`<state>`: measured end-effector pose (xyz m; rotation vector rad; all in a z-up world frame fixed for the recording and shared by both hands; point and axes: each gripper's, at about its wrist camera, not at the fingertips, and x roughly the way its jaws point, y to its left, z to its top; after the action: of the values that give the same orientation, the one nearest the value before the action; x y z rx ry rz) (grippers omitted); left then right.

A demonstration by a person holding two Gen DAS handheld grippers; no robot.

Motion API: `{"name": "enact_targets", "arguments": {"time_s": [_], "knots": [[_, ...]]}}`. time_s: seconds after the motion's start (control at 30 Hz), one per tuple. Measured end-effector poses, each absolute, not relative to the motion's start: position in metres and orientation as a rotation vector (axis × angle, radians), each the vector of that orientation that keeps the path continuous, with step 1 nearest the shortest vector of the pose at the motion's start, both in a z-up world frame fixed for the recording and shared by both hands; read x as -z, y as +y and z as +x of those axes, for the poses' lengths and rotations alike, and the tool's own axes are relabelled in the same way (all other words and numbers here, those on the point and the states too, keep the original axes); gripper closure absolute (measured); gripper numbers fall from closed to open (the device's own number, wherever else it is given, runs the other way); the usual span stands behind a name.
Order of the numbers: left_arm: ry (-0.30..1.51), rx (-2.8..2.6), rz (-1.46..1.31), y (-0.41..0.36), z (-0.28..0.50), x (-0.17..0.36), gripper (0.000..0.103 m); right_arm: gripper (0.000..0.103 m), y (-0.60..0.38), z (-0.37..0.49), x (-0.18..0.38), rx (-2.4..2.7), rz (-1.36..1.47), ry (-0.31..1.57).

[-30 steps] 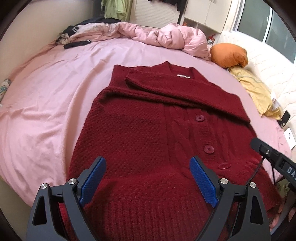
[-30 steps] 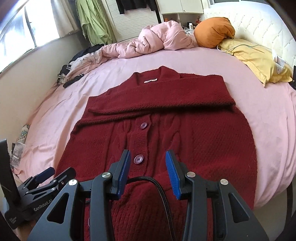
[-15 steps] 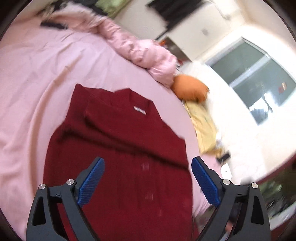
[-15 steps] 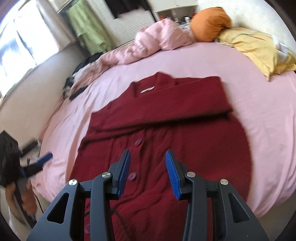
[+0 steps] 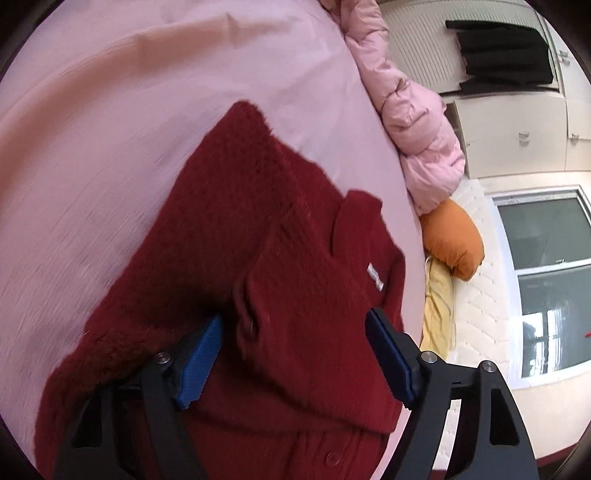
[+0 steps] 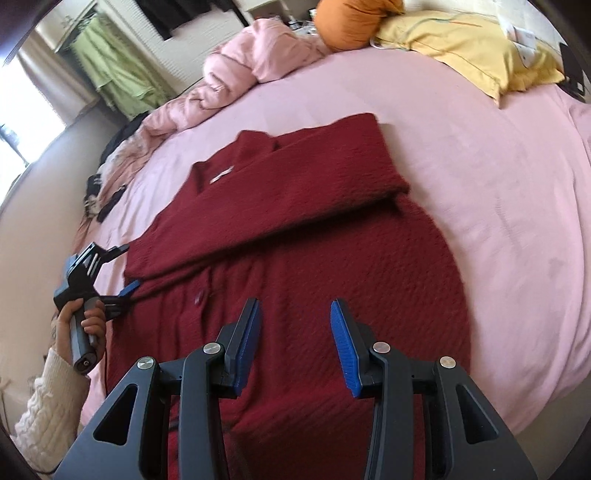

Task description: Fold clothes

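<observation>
Two grippers work here, both with jaws spread. The left gripper sits low at the cardigan, its jaws straddling the folded sleeve edge; one blue pad seems tucked under a raised fold, though blur makes contact hard to judge. The right gripper hovers above the cardigan's lower half, gripping nothing. One red cardigan lies flat on the pink bed, sleeves folded across the chest, one white label at the collar. One hand in a cream sleeve holds the left gripper's handle. Beyond lie one pink duvet, one orange pillow and one yellow pillow.
</observation>
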<state>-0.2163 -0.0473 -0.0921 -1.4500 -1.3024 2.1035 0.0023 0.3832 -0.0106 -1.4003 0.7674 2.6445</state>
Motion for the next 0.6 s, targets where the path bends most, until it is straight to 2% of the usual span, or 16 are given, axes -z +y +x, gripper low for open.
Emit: {"name": "enact_targets", "arguments": {"time_s": [0.13, 0.37, 0.4, 0.43, 0.5, 0.6], "knots": [[-1.273, -2.095, -1.451, -0.041, -0.215, 0.083, 0.042, 0.062, 0.392, -0.009, 0.017, -2.628, -1.39, 0.765], [-1.219, -2.115, -1.476, -0.042, -0.226, 0.089, 0.042, 0.062, 0.401, -0.03, 0.026, -2.612, -1.378, 0.778], [-1.213, -2.12, -1.479, -0.043, -0.228, 0.09, 0.048, 0.062, 0.401, -0.032, 0.027, -2.611, -1.379, 0.778], [-1.207, -2.125, -1.483, -0.043, -0.229, 0.092, 0.068, 0.062, 0.401, -0.036, 0.029, -2.609, -1.387, 0.769], [-1.194, -2.135, -1.49, -0.044, -0.233, 0.094, 0.09, 0.062, 0.4, -0.043, 0.033, -2.606, -1.401, 0.75], [-1.175, -2.15, -1.501, -0.045, -0.238, 0.099, 0.093, 0.062, 0.402, -0.061, 0.037, -2.609, -1.407, 0.714]]}}
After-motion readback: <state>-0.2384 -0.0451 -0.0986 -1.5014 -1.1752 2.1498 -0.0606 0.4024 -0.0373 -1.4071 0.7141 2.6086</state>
